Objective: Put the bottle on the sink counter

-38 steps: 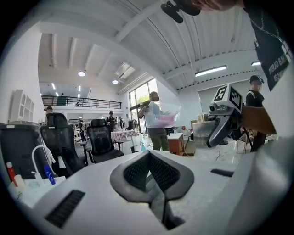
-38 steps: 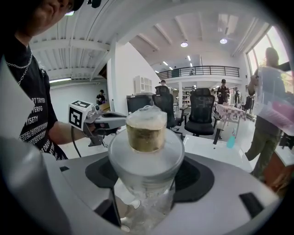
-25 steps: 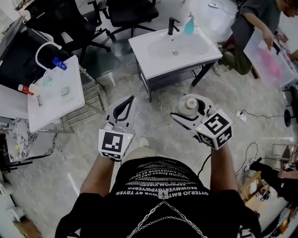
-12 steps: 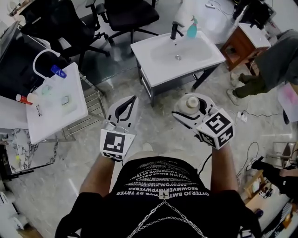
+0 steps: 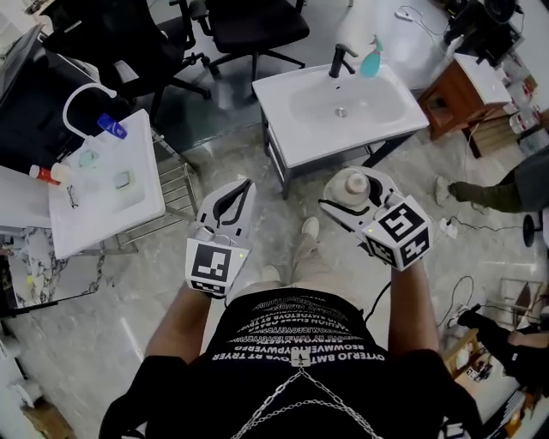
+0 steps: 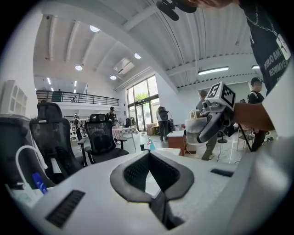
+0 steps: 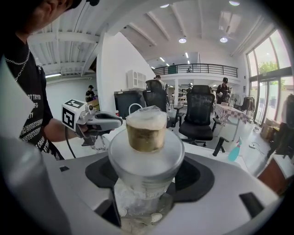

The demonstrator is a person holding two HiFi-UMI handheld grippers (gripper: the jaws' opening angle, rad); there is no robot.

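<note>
My right gripper (image 5: 350, 195) is shut on a frosted clear bottle (image 5: 350, 188) with a gold neck and pale cap, held upright at waist height; in the right gripper view the bottle (image 7: 145, 156) fills the space between the jaws. The white sink counter (image 5: 296, 130) with a black tap (image 5: 340, 60) stands ahead, slightly left of the bottle. A teal spray bottle (image 5: 371, 58) sits at its back edge. My left gripper (image 5: 228, 203) hangs beside the right one, jaws closed at the tips with nothing in them; the left gripper view shows the tips (image 6: 151, 183) meeting.
A white side table (image 5: 107, 184) with a blue-capped item and small things stands to the left on a metal rack. Black office chairs (image 5: 249, 21) stand behind the sink. A wooden cabinet (image 5: 459, 90) is right of the sink; a person's legs (image 5: 493, 193) and floor cables lie at right.
The view has shifted toward the sink, which now lies a little further right. The person at right has moved off toward the right edge. Both grippers keep their hold and pose.
</note>
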